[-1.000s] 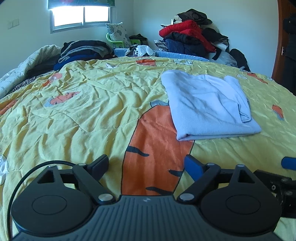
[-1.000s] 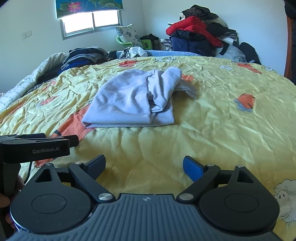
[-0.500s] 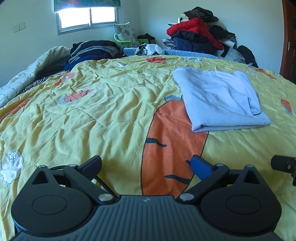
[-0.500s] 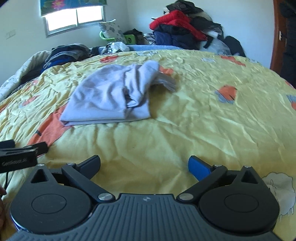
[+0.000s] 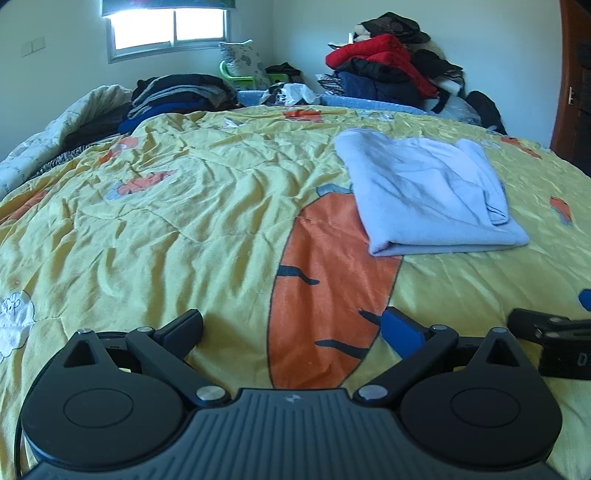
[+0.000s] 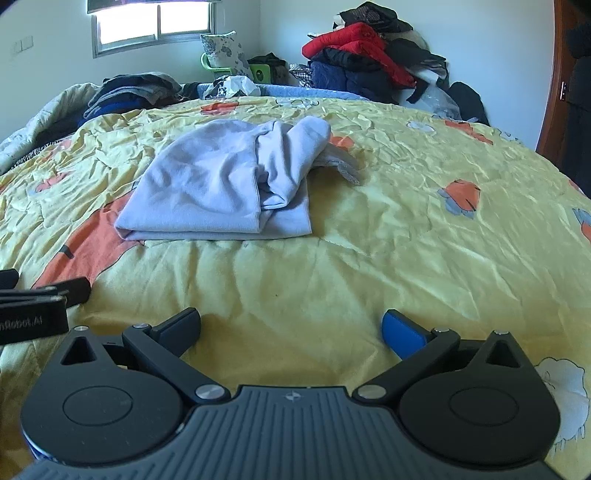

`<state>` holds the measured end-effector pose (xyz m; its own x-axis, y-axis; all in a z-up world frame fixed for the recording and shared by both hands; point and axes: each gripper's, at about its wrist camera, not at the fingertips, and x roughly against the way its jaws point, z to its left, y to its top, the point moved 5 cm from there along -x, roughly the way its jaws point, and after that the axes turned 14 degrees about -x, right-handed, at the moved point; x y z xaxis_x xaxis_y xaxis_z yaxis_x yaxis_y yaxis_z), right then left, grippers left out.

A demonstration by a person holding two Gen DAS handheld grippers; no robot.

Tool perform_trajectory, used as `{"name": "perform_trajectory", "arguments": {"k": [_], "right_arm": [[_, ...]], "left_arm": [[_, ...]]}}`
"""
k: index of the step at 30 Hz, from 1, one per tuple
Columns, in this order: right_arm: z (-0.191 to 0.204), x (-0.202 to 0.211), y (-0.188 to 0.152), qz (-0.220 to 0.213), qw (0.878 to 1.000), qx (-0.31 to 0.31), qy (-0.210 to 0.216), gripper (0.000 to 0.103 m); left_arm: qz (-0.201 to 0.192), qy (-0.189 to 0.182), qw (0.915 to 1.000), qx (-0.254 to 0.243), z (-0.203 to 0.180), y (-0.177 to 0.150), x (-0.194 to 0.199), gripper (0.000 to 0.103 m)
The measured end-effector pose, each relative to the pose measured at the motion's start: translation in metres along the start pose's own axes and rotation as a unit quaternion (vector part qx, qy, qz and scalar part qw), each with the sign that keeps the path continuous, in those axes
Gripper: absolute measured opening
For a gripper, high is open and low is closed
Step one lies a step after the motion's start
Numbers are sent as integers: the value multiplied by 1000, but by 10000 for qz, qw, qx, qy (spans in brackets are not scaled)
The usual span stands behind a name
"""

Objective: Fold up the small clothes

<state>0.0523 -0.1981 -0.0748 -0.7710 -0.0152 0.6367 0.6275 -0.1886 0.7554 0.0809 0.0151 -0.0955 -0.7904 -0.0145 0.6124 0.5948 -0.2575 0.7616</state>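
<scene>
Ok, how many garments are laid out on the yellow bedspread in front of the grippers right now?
1. A light blue garment lies partly folded on the yellow bedspread, over the orange carrot print. Other clothes sit in piles at the bed's far edge, too jumbled to count.

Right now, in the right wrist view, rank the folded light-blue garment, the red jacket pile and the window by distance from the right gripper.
1. Folded light-blue garment, mid-bed, ahead-left of the right gripper.
2. Red jacket pile, back right corner.
3. Window, far wall, upper left.
</scene>
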Motion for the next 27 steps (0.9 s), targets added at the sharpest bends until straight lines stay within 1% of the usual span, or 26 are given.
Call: {"name": "perform_trajectory", "arguments": {"k": [21,27], "right_arm": [[4,2,-4,-69,10000,39,43,103],[3,2,-4,-111,9999,-1,63,103]], "left_arm": [[1,-23,10000,30,-1,0,0,103],[13,27,10000,70,0,-1,-1,103]]}}
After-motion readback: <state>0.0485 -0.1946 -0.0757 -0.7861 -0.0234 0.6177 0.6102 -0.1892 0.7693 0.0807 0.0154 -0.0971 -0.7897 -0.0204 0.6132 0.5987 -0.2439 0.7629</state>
